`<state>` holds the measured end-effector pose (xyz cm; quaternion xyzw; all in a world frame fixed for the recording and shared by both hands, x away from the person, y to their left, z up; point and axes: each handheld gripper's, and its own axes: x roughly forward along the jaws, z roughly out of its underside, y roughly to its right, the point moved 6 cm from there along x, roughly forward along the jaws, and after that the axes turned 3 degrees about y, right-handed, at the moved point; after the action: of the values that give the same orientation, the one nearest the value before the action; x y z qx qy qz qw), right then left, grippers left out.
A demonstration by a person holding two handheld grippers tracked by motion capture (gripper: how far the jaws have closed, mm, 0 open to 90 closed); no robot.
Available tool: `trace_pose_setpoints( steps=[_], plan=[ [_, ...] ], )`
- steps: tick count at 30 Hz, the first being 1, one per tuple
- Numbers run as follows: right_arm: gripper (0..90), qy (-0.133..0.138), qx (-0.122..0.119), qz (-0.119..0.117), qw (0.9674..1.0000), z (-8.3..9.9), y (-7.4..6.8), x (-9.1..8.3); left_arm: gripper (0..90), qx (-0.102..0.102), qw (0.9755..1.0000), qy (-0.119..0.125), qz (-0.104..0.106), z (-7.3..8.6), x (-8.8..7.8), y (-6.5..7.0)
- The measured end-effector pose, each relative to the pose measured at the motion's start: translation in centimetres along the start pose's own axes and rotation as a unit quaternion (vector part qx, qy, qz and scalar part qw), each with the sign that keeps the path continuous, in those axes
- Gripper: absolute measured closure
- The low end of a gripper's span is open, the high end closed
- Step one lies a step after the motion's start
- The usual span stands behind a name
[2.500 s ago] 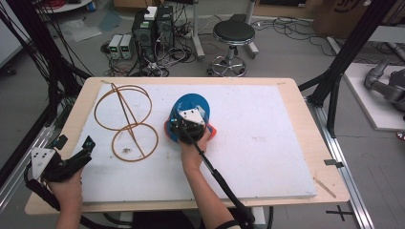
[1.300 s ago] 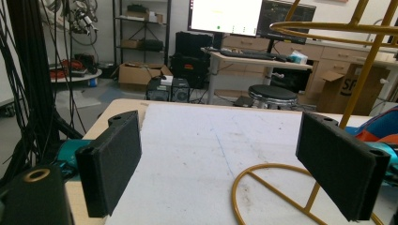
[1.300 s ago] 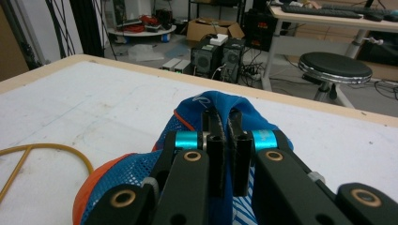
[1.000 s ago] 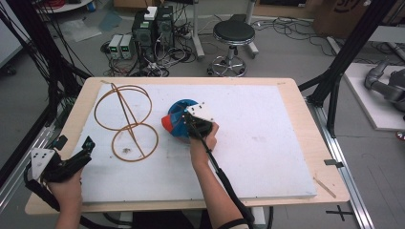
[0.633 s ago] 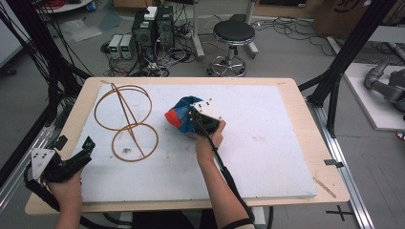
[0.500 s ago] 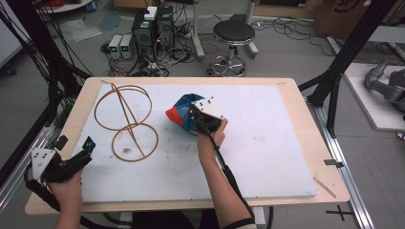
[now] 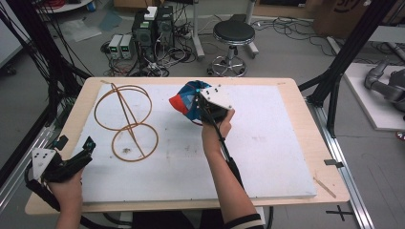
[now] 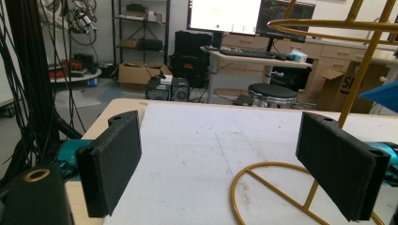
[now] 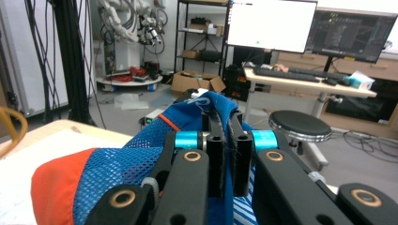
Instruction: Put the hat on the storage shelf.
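Right gripper (image 7: 206,107) clamped on a blue and orange mesh cap (image 7: 187,102), lifted above the middle of the white table (image 7: 267,152). Left gripper (image 7: 74,152) wide apart, holding nothing, near the gold wire stand (image 7: 126,121) at the left edge.

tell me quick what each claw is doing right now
Left claw: open, holding nothing, low over the table's near left corner.
Right claw: closed on the blue and orange cap, lifted off the table.
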<state>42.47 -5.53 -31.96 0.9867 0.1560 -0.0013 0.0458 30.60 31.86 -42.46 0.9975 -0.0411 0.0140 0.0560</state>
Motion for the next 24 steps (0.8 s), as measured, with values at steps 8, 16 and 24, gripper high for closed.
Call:
trace_pose_setpoints(
  steps=[8,16,24],
  plan=[
    [88.9,0.027,-0.008,0.004,0.9996,-2.7,0.3,-0.3,15.0,-0.001,1.0000,0.001,0.000,0.0,0.0,0.0],
    [88.6,0.059,-0.014,0.002,0.9981,-5.5,-0.1,-0.6,15.0,-0.001,1.0000,0.002,0.001,0.0,0.0,0.1],
    [88.4,0.079,-0.015,-0.009,0.9967,-7.9,-1.2,-0.6,15.0,-0.001,1.0000,0.002,0.001,0.0,0.0,0.0]
  ],
)
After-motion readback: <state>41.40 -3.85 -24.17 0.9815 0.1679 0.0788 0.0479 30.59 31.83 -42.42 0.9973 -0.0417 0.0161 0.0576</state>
